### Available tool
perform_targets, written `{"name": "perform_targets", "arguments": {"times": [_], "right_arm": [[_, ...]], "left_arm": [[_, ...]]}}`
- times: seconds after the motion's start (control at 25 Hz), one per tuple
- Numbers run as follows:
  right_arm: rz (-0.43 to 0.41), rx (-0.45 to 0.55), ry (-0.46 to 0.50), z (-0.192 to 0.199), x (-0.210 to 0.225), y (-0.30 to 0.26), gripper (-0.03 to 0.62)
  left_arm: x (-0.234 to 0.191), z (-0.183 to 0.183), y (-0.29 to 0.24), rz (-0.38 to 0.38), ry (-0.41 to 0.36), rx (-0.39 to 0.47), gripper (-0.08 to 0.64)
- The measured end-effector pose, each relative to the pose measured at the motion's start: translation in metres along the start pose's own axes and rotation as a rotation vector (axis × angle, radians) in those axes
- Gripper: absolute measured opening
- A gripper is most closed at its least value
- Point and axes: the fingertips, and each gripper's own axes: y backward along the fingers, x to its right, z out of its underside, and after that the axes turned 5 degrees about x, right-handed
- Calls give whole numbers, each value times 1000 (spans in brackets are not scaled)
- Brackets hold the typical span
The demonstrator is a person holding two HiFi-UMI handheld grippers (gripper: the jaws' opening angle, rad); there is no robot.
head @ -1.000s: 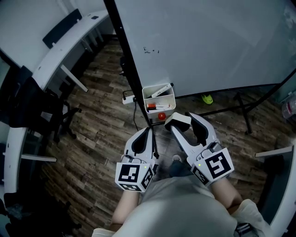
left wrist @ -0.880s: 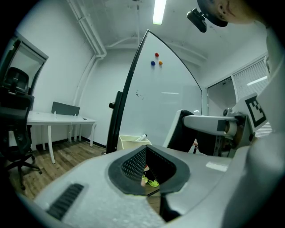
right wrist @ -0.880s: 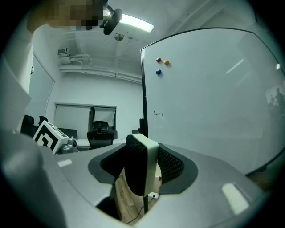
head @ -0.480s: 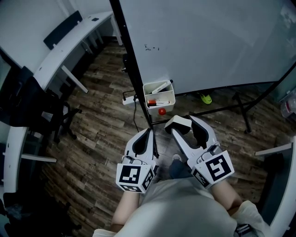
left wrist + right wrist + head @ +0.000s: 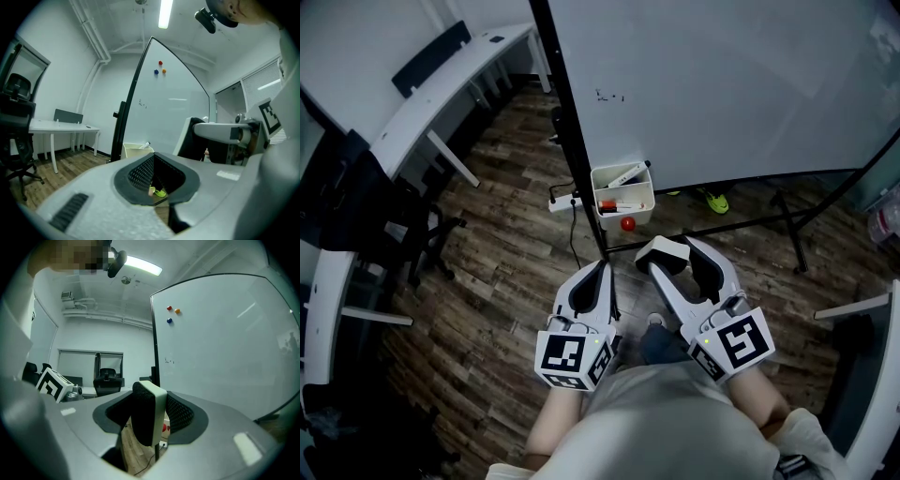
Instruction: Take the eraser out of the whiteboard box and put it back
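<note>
Wood-plank office floor (image 5: 506, 267) below: the white-backed, dark-felt eraser (image 5: 151, 411) sits clamped in the right gripper (image 5: 675, 255), just short of the white plastic whiteboard box (image 5: 623, 176), outside it. Best carry it level over the box's open top before loosening. Left gripper (image 5: 600, 268), farther from the box, is closed, empty.

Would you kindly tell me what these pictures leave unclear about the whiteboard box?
Head view: contents of the white open-topped plastic box, too small to identify.
Left gripper view: the box's wall hides its inside.
Right gripper view: the white-backed black felt eraser in the right claw covers most of the box.
Dark whiteboard scribble: too small to read.
</note>
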Motion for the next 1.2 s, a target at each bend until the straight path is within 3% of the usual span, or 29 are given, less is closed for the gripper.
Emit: {"name": "perform_targets", "arguments": {"times": [1.2], "right_arm": [[-78,7,2,1,30,-55,218]], "left_arm": [[-34,-4,-34,-90,-7,-9,2]]}}
